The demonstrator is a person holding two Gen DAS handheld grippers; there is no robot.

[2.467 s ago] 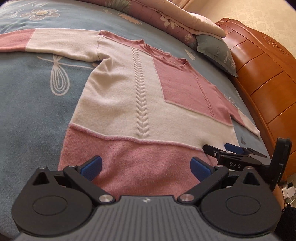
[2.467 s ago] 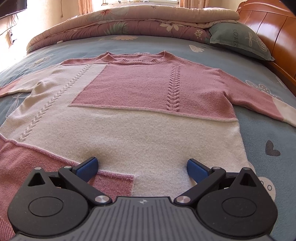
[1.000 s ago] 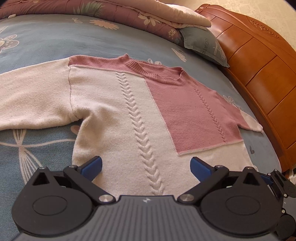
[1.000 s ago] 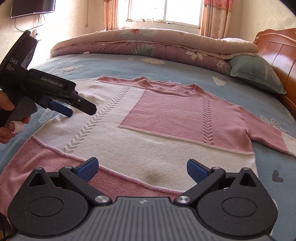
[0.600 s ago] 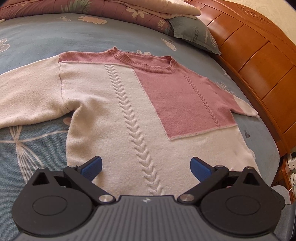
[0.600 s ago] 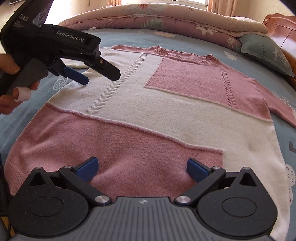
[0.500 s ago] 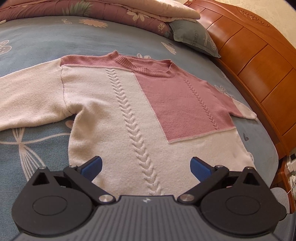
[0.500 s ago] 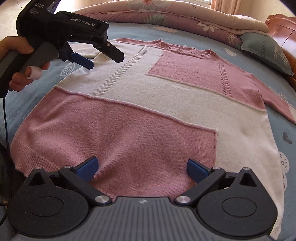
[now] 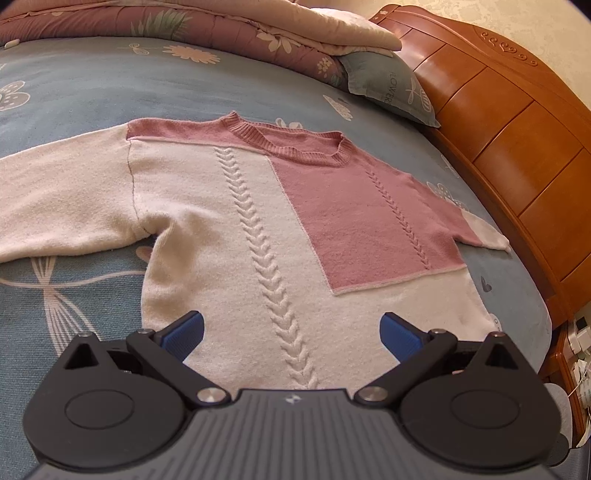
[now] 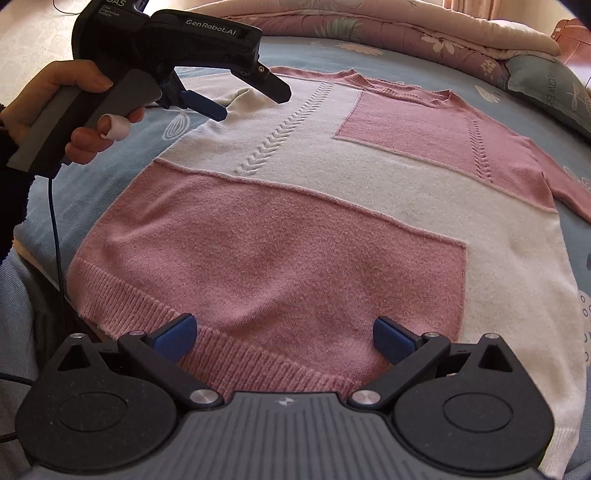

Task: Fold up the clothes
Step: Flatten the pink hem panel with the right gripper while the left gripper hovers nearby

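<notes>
A pink and cream knit sweater (image 9: 280, 229) (image 10: 303, 229) lies flat and face up on the bed, both sleeves spread out to the sides. My left gripper (image 9: 291, 328) hovers open over the cream part of its body, near the left sleeve's armpit; nothing is between its fingers. From the right wrist view the left gripper (image 10: 251, 99) is held in a hand (image 10: 74, 107) above the sweater's left side. My right gripper (image 10: 282, 336) stands open just above the ribbed pink hem (image 10: 258, 354), holding nothing.
The blue patterned bedsheet (image 9: 74, 88) surrounds the sweater. A folded quilt (image 9: 221, 22) and a grey-green pillow (image 9: 388, 85) lie at the head. The wooden headboard (image 9: 509, 122) runs along the right. A cable (image 10: 55, 229) hangs from the left gripper's handle.
My right gripper has drawn back toward the hem, so more of the pink lower panel shows. The left gripper has lifted and tilted up slightly over the sweater's upper body. Both stayed open.
</notes>
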